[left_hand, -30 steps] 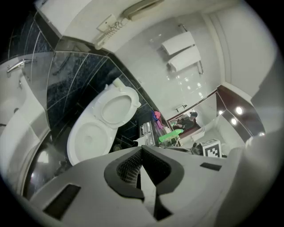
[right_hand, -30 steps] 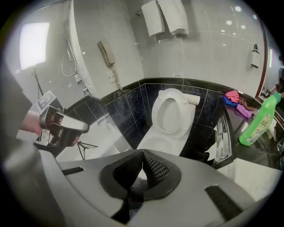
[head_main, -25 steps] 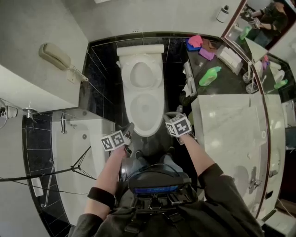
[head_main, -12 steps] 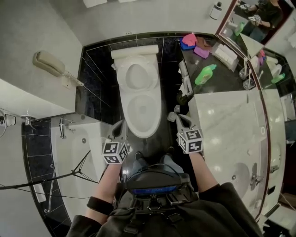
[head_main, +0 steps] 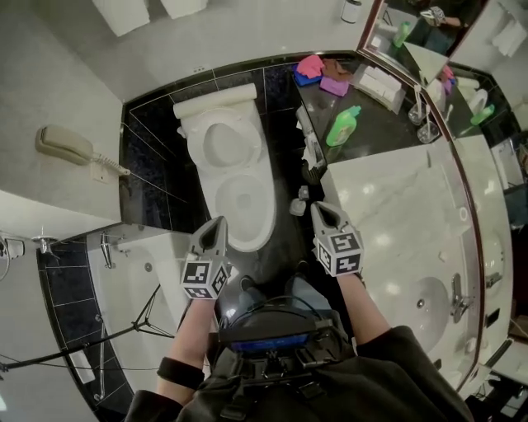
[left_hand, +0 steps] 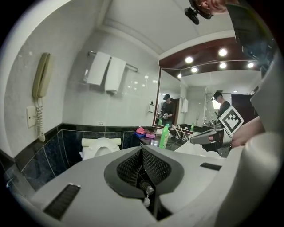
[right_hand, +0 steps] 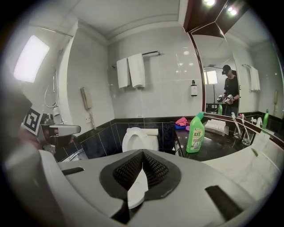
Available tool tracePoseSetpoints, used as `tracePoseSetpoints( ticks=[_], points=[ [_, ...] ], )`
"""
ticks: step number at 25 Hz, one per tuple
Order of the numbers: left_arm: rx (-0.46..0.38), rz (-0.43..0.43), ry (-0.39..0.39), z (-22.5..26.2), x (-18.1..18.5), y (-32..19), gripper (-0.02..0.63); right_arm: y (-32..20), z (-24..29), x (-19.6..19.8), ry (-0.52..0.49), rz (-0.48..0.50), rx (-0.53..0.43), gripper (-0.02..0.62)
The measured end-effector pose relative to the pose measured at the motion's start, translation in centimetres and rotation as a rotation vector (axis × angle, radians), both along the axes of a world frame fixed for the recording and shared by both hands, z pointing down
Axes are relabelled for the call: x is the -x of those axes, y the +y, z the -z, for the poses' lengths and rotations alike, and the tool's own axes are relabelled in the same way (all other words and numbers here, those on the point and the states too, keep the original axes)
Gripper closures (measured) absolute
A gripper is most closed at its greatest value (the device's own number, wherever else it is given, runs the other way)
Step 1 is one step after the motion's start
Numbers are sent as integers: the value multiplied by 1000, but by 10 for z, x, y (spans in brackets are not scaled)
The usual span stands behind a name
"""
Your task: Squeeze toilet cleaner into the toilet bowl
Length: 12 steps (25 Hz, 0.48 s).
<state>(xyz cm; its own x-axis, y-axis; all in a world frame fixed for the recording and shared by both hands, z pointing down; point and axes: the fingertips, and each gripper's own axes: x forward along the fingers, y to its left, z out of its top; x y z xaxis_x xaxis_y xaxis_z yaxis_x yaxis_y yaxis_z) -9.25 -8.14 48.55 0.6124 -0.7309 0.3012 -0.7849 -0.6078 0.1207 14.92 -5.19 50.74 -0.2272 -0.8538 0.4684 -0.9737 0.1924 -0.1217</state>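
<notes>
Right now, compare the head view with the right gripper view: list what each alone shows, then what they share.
Head view only: the sink basin and the marker cube on the right gripper. Right gripper view only: the ceiling lights and the AXE label on the green bottle. Both: the toilet, that bottle, the wall phone and the left gripper.

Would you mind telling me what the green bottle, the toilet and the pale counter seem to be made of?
Green bottle: likely glossy plastic, with a printed label.
Toilet: probably glazed ceramic, smooth, white, shiny.
Pale counter: looks like polished marble or similar stone; faint veining, lamp reflections.
</notes>
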Motion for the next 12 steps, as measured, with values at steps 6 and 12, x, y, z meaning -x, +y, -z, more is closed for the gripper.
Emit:
tracePoseSetpoints(
  ticks=[6, 12],
  points=[
    [-19, -112, 13, 0, -57, -12, 600, 0, 7, -47, -10, -58, -22, 591],
    [-15, -226, 21, 3, -143, -26, 583, -2, 5, -117, -3, -102, -35, 591]
  ],
)
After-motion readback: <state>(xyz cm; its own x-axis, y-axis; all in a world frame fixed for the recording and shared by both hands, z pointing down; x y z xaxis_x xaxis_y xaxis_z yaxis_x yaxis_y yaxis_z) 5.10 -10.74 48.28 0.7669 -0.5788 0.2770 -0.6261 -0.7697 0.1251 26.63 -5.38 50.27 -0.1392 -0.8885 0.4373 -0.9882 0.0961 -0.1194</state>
